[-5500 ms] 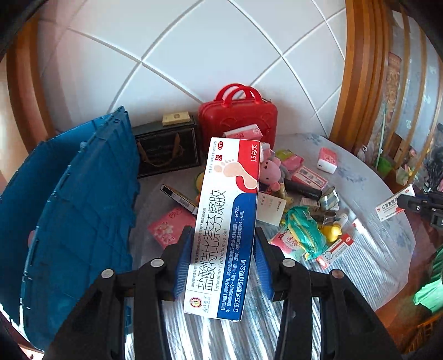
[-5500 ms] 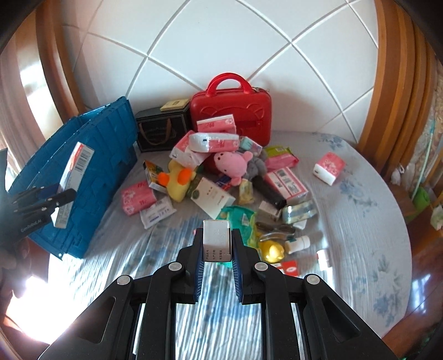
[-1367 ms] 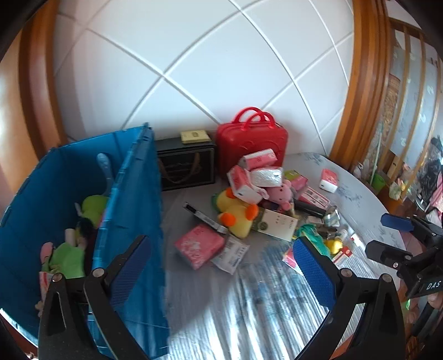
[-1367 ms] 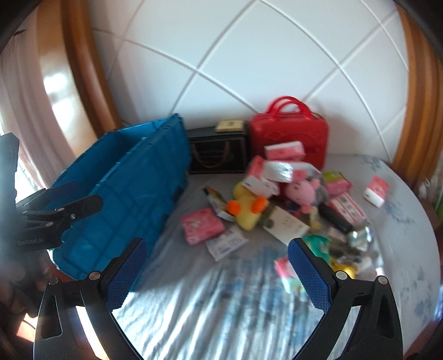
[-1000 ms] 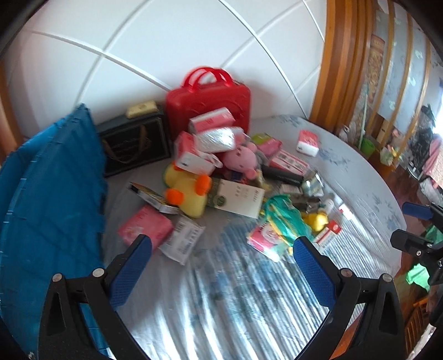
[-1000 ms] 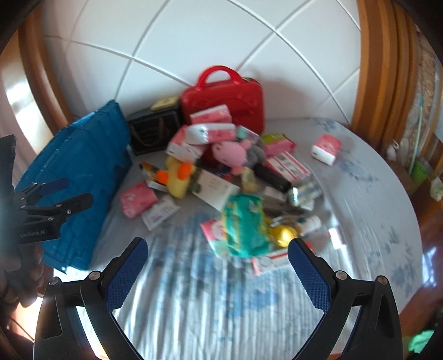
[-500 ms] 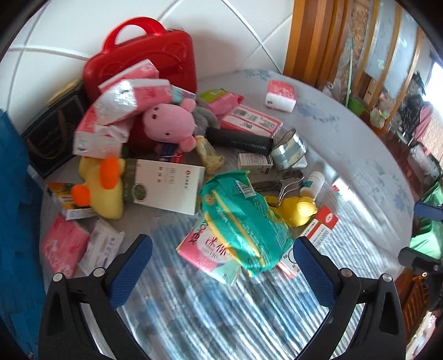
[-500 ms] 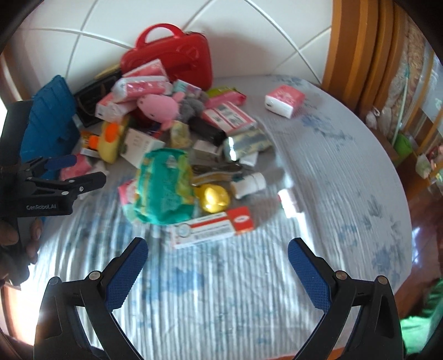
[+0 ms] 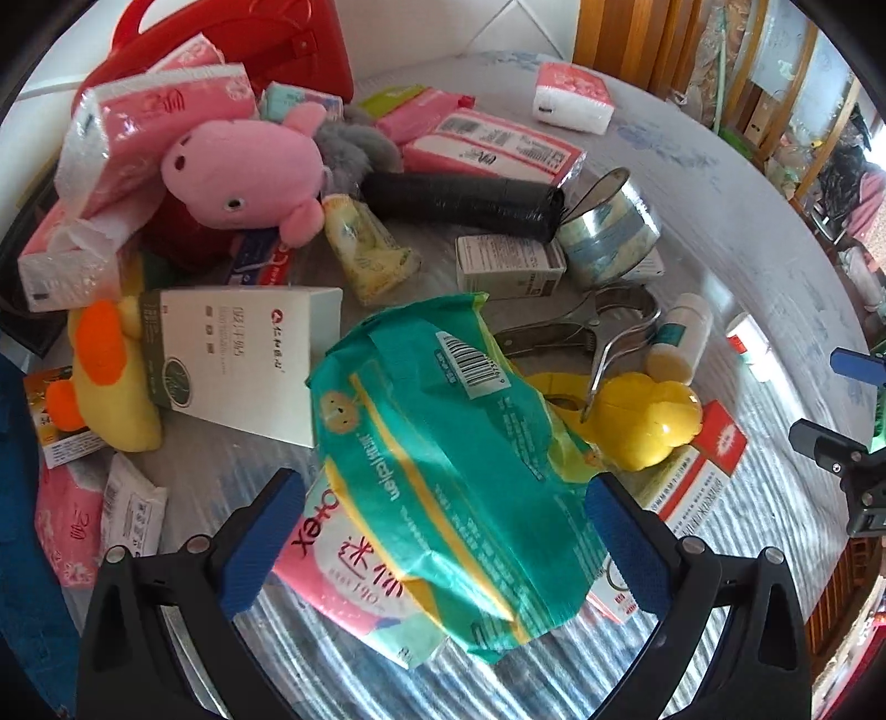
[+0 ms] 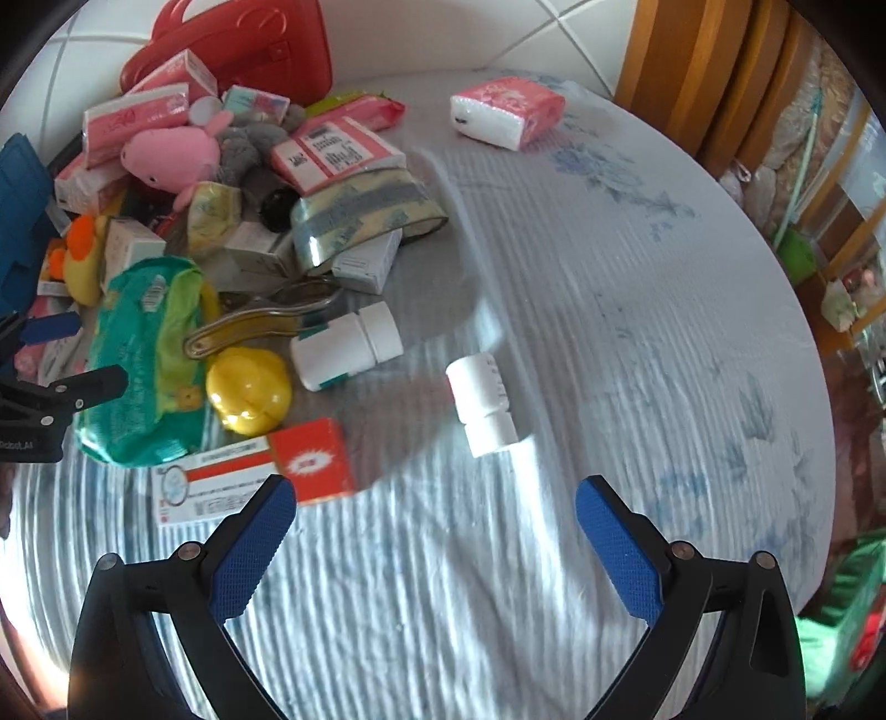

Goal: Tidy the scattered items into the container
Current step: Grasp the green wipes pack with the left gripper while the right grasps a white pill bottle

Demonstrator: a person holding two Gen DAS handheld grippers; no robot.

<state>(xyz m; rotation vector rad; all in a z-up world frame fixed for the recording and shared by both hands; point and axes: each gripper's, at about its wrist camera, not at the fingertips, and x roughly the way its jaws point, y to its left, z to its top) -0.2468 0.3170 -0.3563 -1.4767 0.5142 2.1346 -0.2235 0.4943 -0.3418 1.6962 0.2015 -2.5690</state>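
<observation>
My left gripper is open, its blue pads on either side of a green diaper pack that lies on a pink Kotex pack. My right gripper is open and empty just short of a small white bottle lying on the cloth. A red-and-white medicine box lies at the right gripper's left pad. The blue container shows only as an edge at far left. The left gripper also shows in the right wrist view.
A pile of items covers the round table: pink pig plush, yellow duck plush, white box, black roll, tape roll, yellow egg toy, larger white bottle, tissue pack, red case.
Both grippers let go of their boxes at the blue container, then swung right and down to the pile. The left now straddles the green pack; the right has closed in on the small white bottle.
</observation>
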